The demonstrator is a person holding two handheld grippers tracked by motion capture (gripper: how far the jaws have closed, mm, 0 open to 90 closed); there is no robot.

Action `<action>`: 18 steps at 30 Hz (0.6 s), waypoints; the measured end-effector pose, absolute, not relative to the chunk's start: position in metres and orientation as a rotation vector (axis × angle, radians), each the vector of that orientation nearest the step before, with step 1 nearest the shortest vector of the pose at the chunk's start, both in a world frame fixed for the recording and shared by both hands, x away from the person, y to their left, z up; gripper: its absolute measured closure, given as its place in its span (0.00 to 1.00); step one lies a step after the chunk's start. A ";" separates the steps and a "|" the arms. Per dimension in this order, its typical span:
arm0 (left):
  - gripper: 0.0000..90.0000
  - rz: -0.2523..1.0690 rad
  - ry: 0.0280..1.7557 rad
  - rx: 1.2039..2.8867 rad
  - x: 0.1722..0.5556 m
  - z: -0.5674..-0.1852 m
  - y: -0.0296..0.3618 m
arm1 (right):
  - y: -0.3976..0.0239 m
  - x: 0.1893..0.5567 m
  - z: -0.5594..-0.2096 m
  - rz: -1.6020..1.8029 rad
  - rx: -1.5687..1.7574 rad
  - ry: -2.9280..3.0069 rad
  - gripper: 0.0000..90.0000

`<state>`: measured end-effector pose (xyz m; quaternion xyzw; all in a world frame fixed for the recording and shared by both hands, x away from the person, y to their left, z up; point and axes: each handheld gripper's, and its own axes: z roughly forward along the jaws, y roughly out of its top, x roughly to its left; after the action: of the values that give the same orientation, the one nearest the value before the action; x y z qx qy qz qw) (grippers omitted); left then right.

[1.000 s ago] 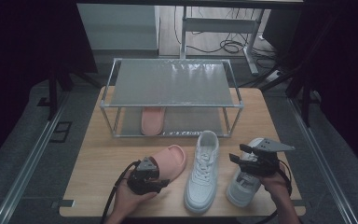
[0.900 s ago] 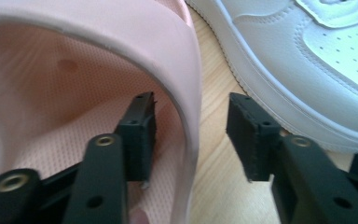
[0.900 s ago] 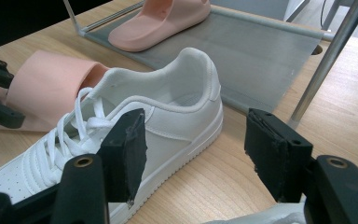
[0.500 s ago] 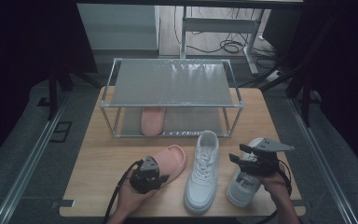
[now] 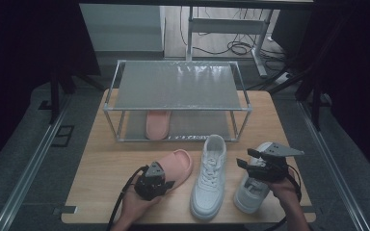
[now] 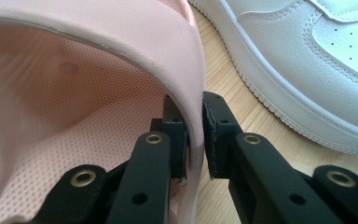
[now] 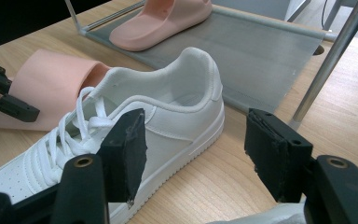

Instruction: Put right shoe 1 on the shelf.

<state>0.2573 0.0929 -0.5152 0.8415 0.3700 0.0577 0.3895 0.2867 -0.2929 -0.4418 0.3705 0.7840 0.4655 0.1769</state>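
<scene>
On the table lies a pink slipper (image 5: pixel 179 165), and my left gripper (image 5: pixel 154 183) is at its near end. In the left gripper view that gripper (image 6: pixel 193 126) is shut on the side edge of the slipper's strap (image 6: pixel 121 51). A white sneaker (image 5: pixel 209 178) lies just right of the slipper, toe toward the person. My right gripper (image 5: pixel 265 166) hovers over a second white sneaker (image 5: pixel 248 192) at the right. Its jaws stand wide open (image 7: pixel 196 149), facing the first sneaker's heel (image 7: pixel 168 112). The matching pink slipper (image 5: pixel 156 122) rests on the rack's lower shelf.
A metal-framed rack (image 5: pixel 176 84) with two grey shelves stands at the back of the wooden table (image 5: pixel 101 159); its near right post (image 7: pixel 326 56) is close to my right gripper. Bare table lies left of the slipper and before the rack.
My left gripper has shifted slightly right with the pink slipper in it. The right gripper and both sneakers have stayed put.
</scene>
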 end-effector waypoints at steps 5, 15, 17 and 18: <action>0.92 0.150 0.953 2.122 0.258 -0.515 0.094 | -0.294 0.287 -0.441 1.316 1.051 2.220 0.43; 0.92 0.177 0.967 2.087 0.265 -0.501 0.094 | -0.294 0.286 -0.441 1.322 1.052 2.215 0.43; 0.92 0.185 0.969 2.067 0.268 -0.497 0.094 | -0.294 0.286 -0.440 1.326 1.053 2.212 0.43; 0.92 0.191 0.970 2.061 0.270 -0.495 0.094 | -0.294 0.286 -0.440 1.324 1.052 2.212 0.43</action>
<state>0.2695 0.0935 -0.4946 0.8202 0.3860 0.0762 0.4152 0.2857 -0.2944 -0.4401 0.3717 0.7818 0.4680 0.1777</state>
